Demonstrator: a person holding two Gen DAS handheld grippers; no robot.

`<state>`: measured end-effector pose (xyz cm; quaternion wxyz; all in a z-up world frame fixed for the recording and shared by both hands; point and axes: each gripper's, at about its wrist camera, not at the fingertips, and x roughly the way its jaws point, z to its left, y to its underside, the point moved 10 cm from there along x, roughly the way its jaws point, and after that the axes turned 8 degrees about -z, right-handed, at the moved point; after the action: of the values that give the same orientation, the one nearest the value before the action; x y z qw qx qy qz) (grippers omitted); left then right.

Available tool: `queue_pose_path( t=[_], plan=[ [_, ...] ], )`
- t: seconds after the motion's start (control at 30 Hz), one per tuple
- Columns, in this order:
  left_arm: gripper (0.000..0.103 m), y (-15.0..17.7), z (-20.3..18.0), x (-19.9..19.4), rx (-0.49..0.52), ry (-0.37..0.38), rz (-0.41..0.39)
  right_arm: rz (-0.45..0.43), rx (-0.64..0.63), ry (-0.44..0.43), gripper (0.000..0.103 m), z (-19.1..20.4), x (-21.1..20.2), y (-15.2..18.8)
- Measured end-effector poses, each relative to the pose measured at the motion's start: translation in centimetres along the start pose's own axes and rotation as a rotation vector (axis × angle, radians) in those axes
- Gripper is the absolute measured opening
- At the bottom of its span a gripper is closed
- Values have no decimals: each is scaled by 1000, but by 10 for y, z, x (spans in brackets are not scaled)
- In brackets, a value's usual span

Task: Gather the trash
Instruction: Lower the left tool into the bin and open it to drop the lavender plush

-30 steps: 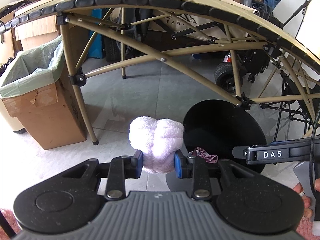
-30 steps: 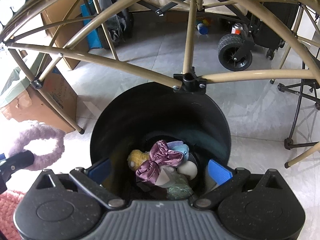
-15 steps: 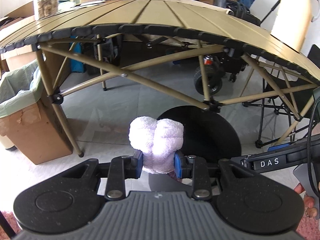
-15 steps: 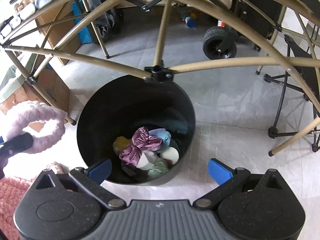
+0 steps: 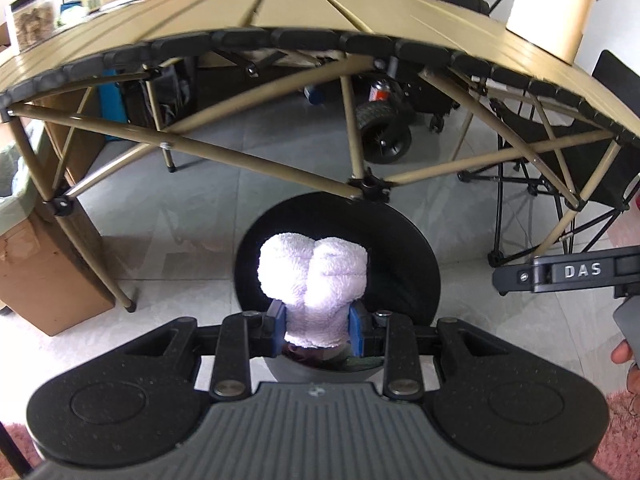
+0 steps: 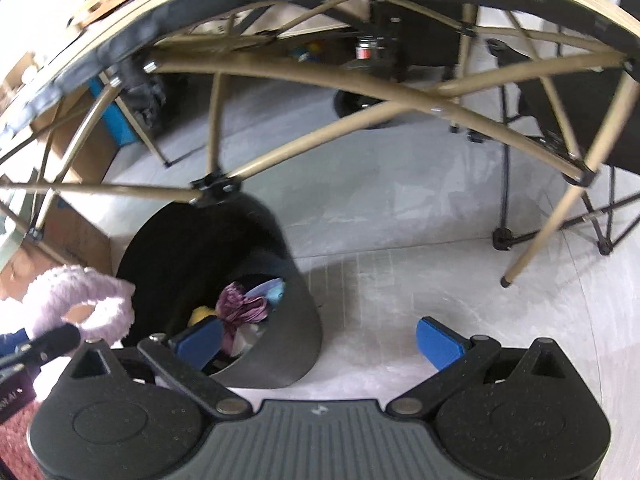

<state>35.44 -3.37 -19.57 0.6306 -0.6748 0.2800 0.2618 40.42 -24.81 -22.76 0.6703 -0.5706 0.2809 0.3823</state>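
My left gripper (image 5: pixel 316 330) is shut on a fluffy lilac scrunchie (image 5: pixel 314 280), which hangs over the mouth of the black bin (image 5: pixel 412 264) on the floor. In the right wrist view the same scrunchie (image 6: pixel 76 300) shows at the left edge, beside the bin (image 6: pixel 296 320). Inside the bin lie a purple satin scrunchie (image 6: pixel 240 308), a yellow piece and a blue piece. My right gripper (image 6: pixel 320 338) is open with nothing between its blue pads, over the floor to the right of the bin.
A tan folding table (image 5: pixel 280 12) arches above, its crossed legs (image 5: pixel 360 184) just behind the bin. A lined cardboard box (image 5: pixel 36 264) stands at the left, a black folding chair (image 5: pixel 560 152) at the right, a wheeled cart (image 5: pixel 384 136) behind. Pink rug (image 5: pixel 624 432) lies near me.
Both grippers have moved right and a little up. The scrunchie in my left gripper now sits over the bin's mouth; my right gripper has shifted from above the bin to the floor beside it.
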Motion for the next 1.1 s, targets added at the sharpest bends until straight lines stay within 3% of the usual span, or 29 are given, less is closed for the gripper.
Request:
queue_pose_path(
  t=[0.4,0.9,1.1],
  plan=[
    [31,-1,-30,46,2,19,116,-22,92,41,103,-34,2,-3],
    [31,9,-32,100,-69,-33,266,-48,155,113,103,-52,15,-6],
    [31,11,-31,109,-88,-39,291,-45,167,124,103,-53,22,-5]
  ],
)
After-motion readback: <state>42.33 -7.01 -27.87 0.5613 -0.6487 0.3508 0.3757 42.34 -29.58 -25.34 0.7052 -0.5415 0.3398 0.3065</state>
